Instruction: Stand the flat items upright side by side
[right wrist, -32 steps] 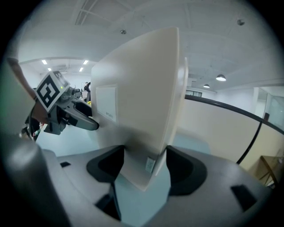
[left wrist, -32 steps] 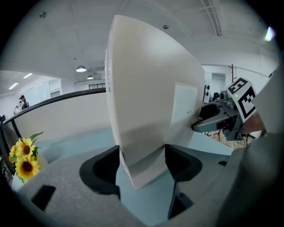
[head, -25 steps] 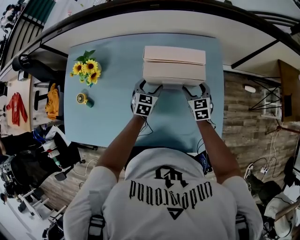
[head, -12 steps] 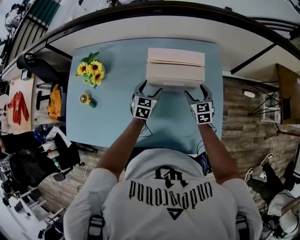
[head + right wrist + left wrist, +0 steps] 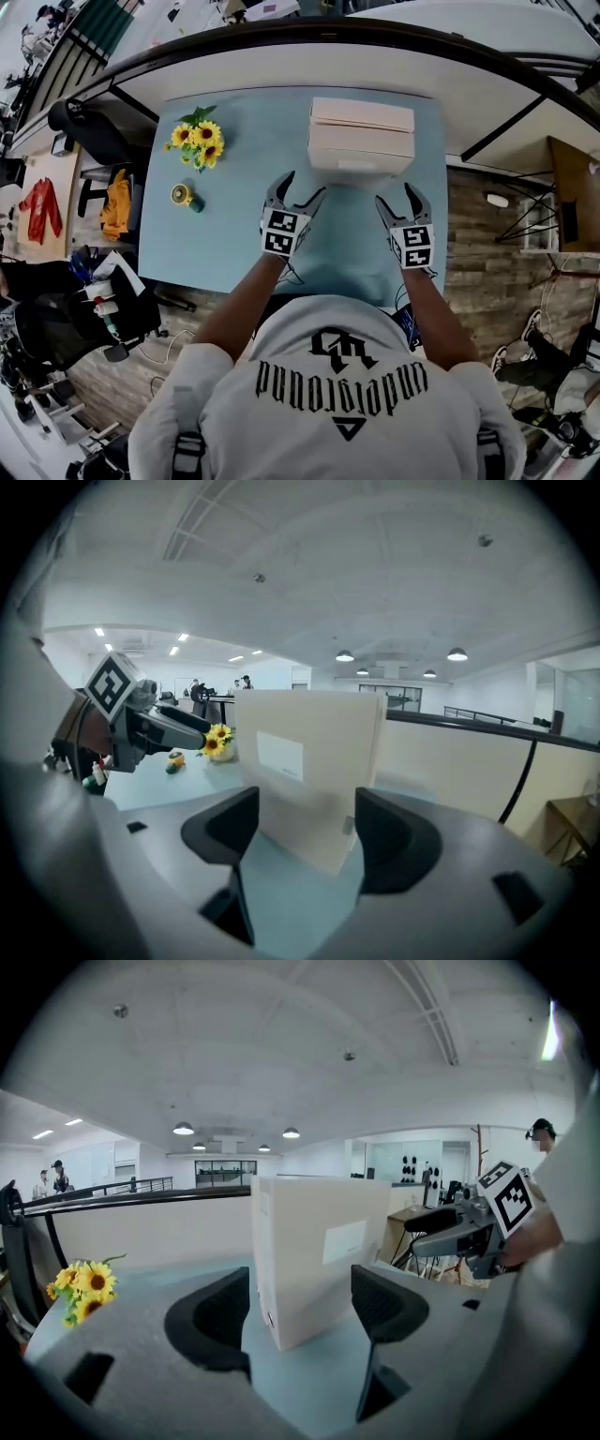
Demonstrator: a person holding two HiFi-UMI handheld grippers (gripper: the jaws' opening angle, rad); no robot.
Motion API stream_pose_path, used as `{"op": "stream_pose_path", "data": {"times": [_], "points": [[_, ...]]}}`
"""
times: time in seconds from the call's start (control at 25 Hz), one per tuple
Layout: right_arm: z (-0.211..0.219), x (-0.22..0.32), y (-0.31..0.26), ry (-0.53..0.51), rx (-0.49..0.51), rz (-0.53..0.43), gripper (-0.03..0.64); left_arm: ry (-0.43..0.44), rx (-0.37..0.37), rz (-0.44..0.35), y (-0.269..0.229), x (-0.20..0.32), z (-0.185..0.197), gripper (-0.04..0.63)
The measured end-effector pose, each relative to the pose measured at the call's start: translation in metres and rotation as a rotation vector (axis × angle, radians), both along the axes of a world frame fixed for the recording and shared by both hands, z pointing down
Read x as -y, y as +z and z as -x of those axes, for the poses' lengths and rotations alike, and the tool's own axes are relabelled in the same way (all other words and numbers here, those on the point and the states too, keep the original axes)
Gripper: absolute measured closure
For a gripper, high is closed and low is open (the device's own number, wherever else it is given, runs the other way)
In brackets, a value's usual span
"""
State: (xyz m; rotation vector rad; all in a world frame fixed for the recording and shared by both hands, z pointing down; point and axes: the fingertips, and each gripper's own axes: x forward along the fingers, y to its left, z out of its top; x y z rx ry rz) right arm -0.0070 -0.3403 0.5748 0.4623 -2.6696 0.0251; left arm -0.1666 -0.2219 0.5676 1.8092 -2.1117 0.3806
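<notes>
Two cream flat binders (image 5: 361, 141) stand upright side by side at the far middle of the light blue table (image 5: 234, 234). My left gripper (image 5: 305, 185) hovers just short of their near left corner, open and holding nothing. My right gripper (image 5: 395, 193) hovers off the near right corner, open; its jaws have just been closing a little, with nothing between them. In the left gripper view the binder (image 5: 319, 1260) stands beyond the jaws of the left gripper (image 5: 300, 1312). The right gripper view shows the binder (image 5: 314, 771) past the right gripper (image 5: 305, 836).
A pot of sunflowers (image 5: 199, 141) stands at the table's far left, with a small yellow and green object (image 5: 185, 196) in front of it. A dark railing (image 5: 281, 42) runs behind the table. The table's right edge lies close to the binders.
Both grippers have drawn back from the near face of the binders toward the person and risen. The binders stay standing where they were.
</notes>
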Motion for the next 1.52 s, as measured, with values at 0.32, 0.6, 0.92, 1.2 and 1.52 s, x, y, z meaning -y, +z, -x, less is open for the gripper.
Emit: {"op": "stream_pose_path", "data": {"times": [0.32,0.6,0.92,1.2,1.52], "points": [[0.012,-0.082,-0.070,-0.095,0.124,-0.026,0.386,0.092,-0.025,-0.141,-0.066,-0.061,-0.022,0.365],[0.026,-0.165,-0.118,-0.145,0.215,-0.042,0.491,0.159,-0.040,-0.226,-0.109,-0.136,-0.031,0.498],[0.038,-0.264,-0.140,-0.185,0.242,-0.063,0.612,0.197,-0.024,-0.265,-0.131,-0.223,-0.019,0.595],[0.033,-0.332,-0.149,-0.190,0.250,-0.074,0.612,0.248,-0.038,-0.280,-0.137,-0.284,-0.029,0.597],[0.000,-0.367,-0.173,-0.233,0.281,-0.112,0.612,0.273,-0.013,-0.306,-0.152,-0.317,-0.063,0.597]]}}
